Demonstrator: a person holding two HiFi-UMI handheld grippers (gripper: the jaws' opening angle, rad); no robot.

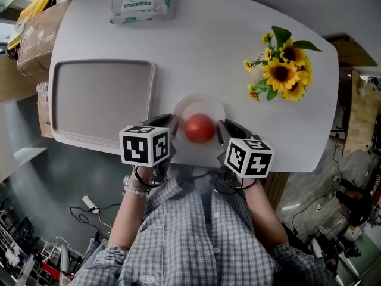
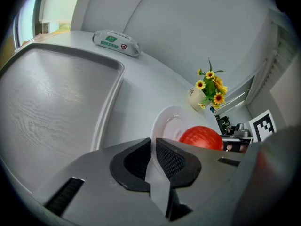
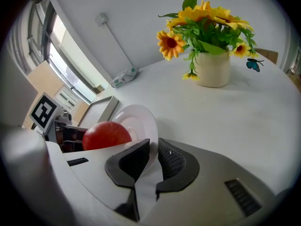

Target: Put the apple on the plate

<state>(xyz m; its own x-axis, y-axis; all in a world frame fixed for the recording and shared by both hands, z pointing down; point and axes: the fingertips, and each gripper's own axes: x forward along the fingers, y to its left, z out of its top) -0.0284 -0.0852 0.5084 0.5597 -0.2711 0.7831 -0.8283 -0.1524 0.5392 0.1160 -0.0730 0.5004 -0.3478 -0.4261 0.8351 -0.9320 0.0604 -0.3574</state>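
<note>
A round, glossy red apple point(image 1: 199, 128) sits on a small, smooth white plate point(image 1: 186, 108), towards the side of the plate nearest the person. The plate is round with a thin raised rim and lies at the near edge of a pale grey, matte surface point(image 1: 208, 52). The left gripper point(image 1: 168, 124) has its dark, ribbed jaws closed on the plate's left rim, and the right gripper point(image 1: 226, 128) has its jaws closed on the right rim, so the apple lies between the two. Just left of the plate is a rectangular grey tray point(image 1: 95, 100) with rounded corners and a faint wood-grain texture. At the far edge lies a soft pack of wet wipes point(image 1: 143, 6). To the right, well apart, stand artificial sunflowers point(image 1: 283, 64) in a cream vase point(image 3: 212, 68).
</note>
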